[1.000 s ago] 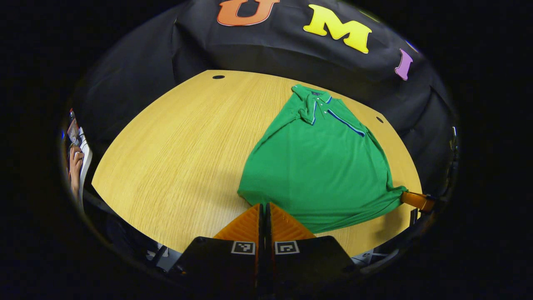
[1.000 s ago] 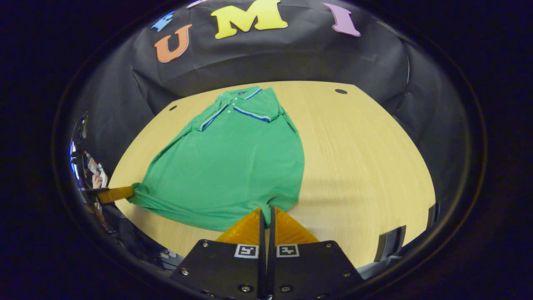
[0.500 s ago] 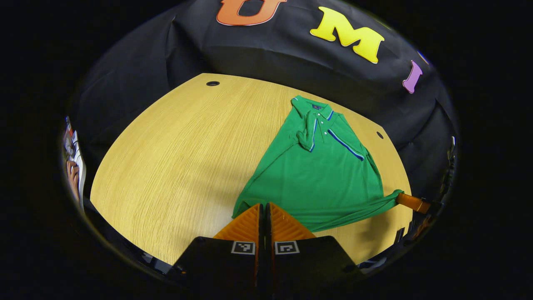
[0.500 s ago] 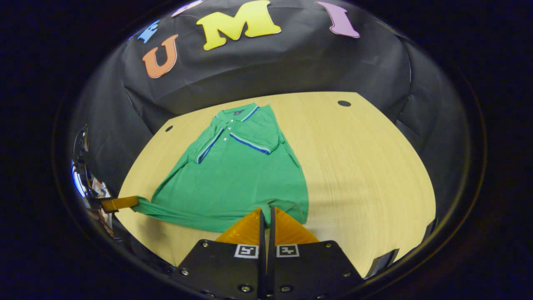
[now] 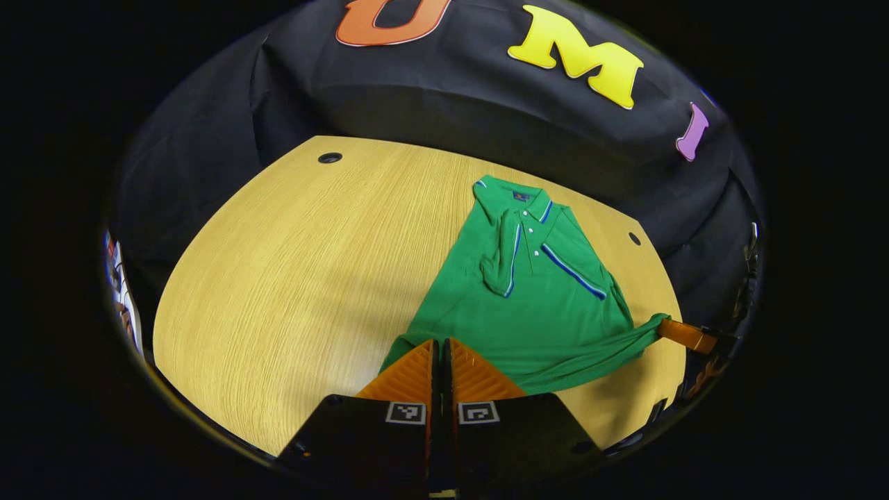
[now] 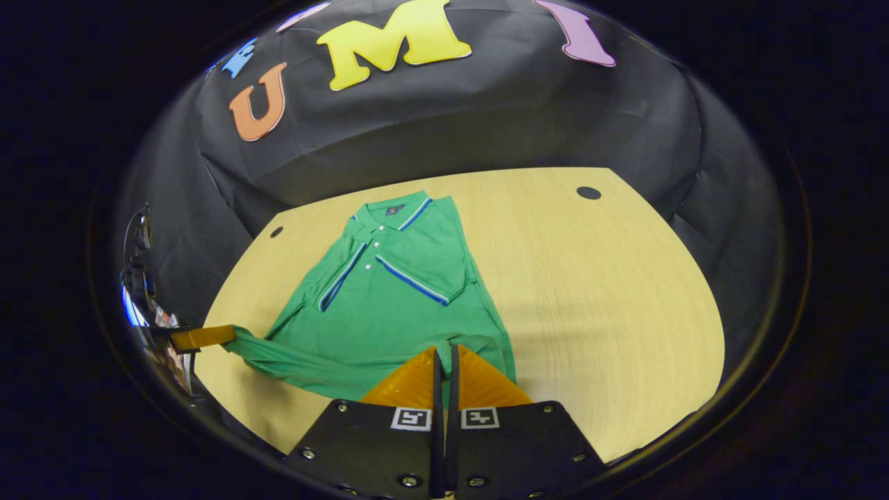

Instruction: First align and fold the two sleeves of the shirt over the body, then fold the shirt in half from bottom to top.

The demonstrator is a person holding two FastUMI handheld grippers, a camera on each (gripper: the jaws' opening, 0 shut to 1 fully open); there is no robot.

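Left gripper view: left hand-held gripper (image 5: pixel 440 342) pinches one hem corner of the green polo shirt (image 5: pixel 535 292) on the counter (image 5: pixel 292 264), fingers closed.
Right gripper view: right hand-held gripper (image 6: pixel 444 349) clamps the other hem corner; both sleeves lie folded over the body.

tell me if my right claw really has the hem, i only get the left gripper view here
observer: yes. In the right gripper view the right claw has both fingers closed, with the hem of the shirt pinched at their tips.
operator: and how does my left claw look from over there
observer: the left claw sits near the edge of the table, and the shirt's other bottom corner is drawn into it as a tight rope of cloth.
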